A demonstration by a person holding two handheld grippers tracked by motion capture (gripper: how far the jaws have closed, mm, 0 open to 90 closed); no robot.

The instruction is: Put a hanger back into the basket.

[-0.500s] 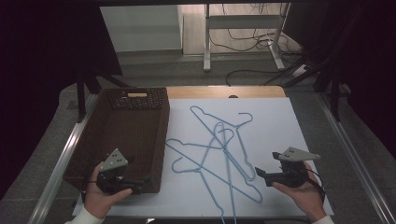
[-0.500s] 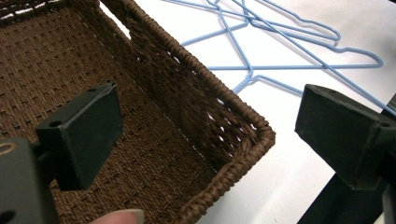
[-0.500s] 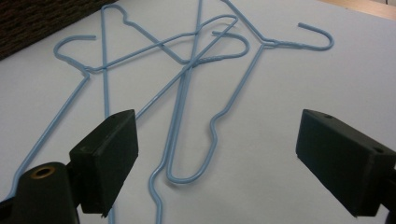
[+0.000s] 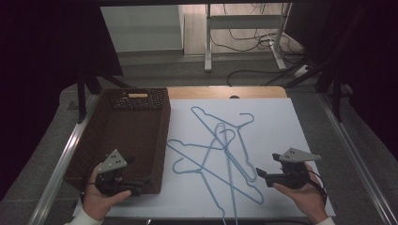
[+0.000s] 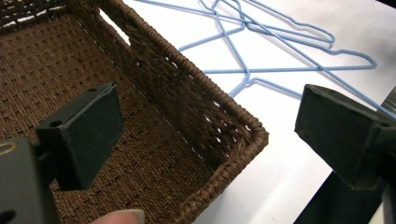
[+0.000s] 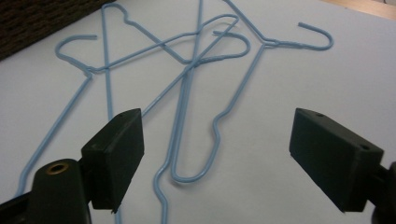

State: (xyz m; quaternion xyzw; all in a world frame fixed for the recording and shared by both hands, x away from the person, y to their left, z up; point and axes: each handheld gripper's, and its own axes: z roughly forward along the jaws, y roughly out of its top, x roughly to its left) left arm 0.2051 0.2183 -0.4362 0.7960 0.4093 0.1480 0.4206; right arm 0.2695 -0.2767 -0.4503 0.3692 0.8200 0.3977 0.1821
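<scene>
Nothing moved since earlier frame. Left gripper [image 4: 141,186] at basket [image 4: 155,140] corner, 7 o'clock; right gripper [image 4: 261,174] at 4 o'clock facing hangers [image 4: 220,154]; both agape, empty. Approach step; next: pinch one wire.

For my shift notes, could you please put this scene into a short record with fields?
surface: white sheet on the table
basket: brown wicker basket, left side, nothing seen inside
hangers: blue wire hangers, tangled pile beside the basket
left gripper: open, holding nothing, at the basket's near corner
right gripper: open, holding nothing, pointing at the hangers
</scene>
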